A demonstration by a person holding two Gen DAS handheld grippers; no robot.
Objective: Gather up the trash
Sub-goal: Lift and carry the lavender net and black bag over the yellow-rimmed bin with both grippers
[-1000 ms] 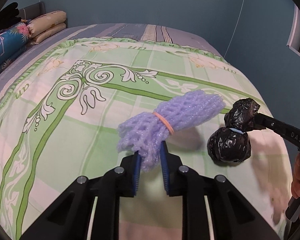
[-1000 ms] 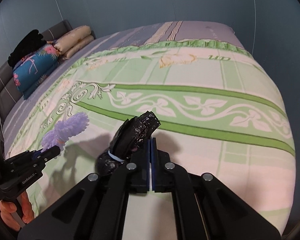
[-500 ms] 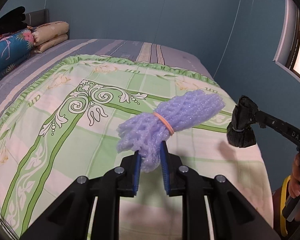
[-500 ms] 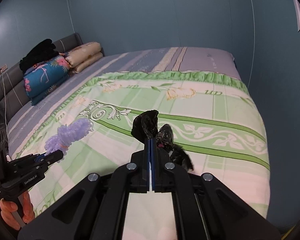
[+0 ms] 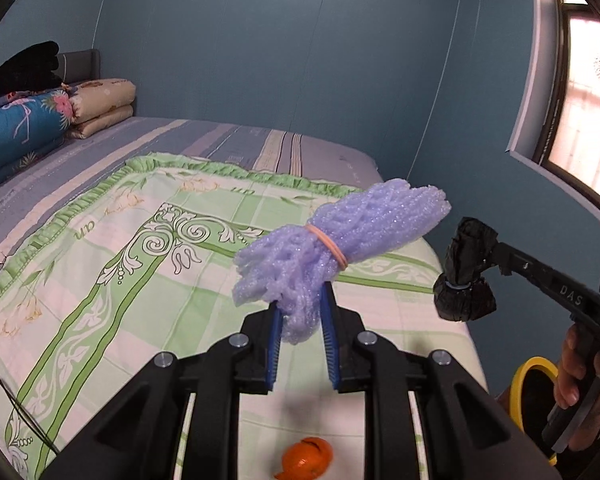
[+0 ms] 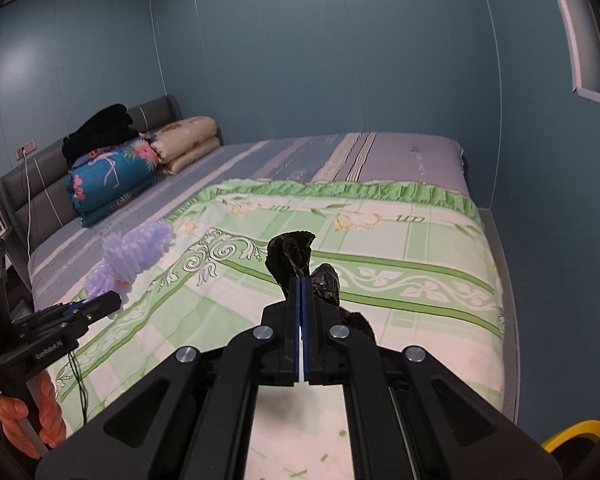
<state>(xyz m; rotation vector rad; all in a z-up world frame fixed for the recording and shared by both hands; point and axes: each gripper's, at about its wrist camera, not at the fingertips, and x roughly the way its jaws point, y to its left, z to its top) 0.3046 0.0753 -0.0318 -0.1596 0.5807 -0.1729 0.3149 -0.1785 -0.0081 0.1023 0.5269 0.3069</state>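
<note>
My left gripper [image 5: 300, 312] is shut on a bundle of purple foam net [image 5: 340, 240] bound with an orange rubber band, held up above the bed. The bundle also shows at the left of the right wrist view [image 6: 136, 248]. My right gripper [image 6: 301, 292] is shut on a tied black plastic bag [image 6: 296, 256], lifted off the bed. The bag hangs from it in the left wrist view [image 5: 466, 272]. A piece of orange peel [image 5: 306, 458] lies on the bed near its front edge.
The green patterned bedspread [image 5: 100, 280] covers the bed. Folded blankets [image 6: 112, 176] and black clothes are stacked at the headboard. A yellow-rimmed bin [image 5: 534, 392] stands on the floor at the bed's right, also visible in the right wrist view [image 6: 576, 436]. A window [image 5: 580, 80] is at right.
Both grippers have risen well above the bed with their loads. The black bag has left the bedspread. The yellow-rimmed bin and the orange peel have come into view.
</note>
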